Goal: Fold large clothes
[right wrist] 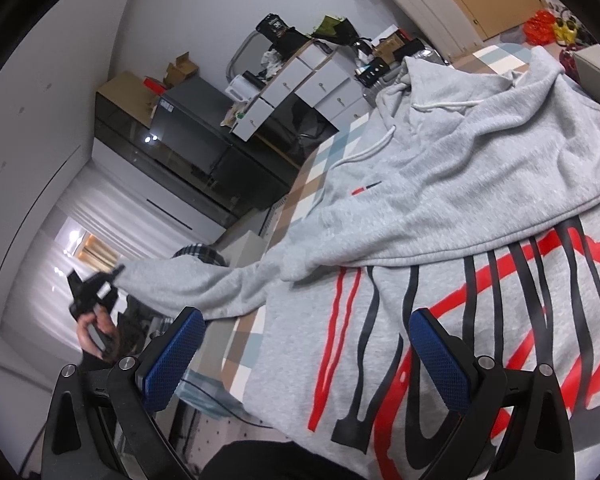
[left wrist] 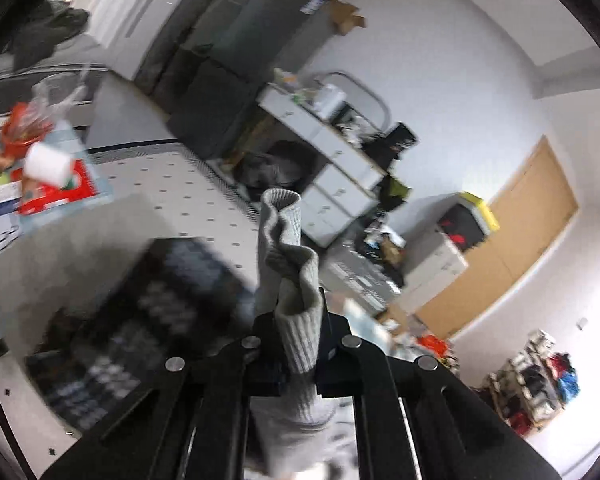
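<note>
- We're clamping the L gripper [left wrist: 298, 344] on the ribbed cuff [left wrist: 296, 272] of the grey hoodie [right wrist: 440, 200]; knit fabric is bunching in soft folds betw. the black fingers and sticking up past them.
- R gripper [right wrist: 304, 356] is hovering spread wide w/ nothing betw. its blue, textured pads [right wrist: 440, 360], just above the hoodie's printed side.
- We're seeing the hoodie lying spread on a checked cloth [right wrist: 300, 184] over the table: fleece-like grey, white drawstrings [right wrist: 364, 152], hood at the far end, red and black stripe graphic [right wrist: 500, 300] near us.
- Only the R view is showing the sleeve [right wrist: 204, 280] stretching off the table edge out to the L gripper [right wrist: 96, 288], held by a hand [right wrist: 96, 336].
- Only the L view is showing a blurry dark patterned item [left wrist: 140, 312] below, and a dotted white floor [left wrist: 188, 196].
- Further off, L view: a clear bag [left wrist: 40, 112] w/ red-orange stuff inside, a white roll [left wrist: 46, 164] beside it.
- Both views are catching the white drawer unit [left wrist: 340, 168] w/ clutter on top; a dark cabinet [right wrist: 172, 136] w/ open cardboard boxes [right wrist: 180, 68] on it.
- Farthest, L view: a tan door [left wrist: 520, 232], shelves w/ red and blue items [left wrist: 540, 376].
</note>
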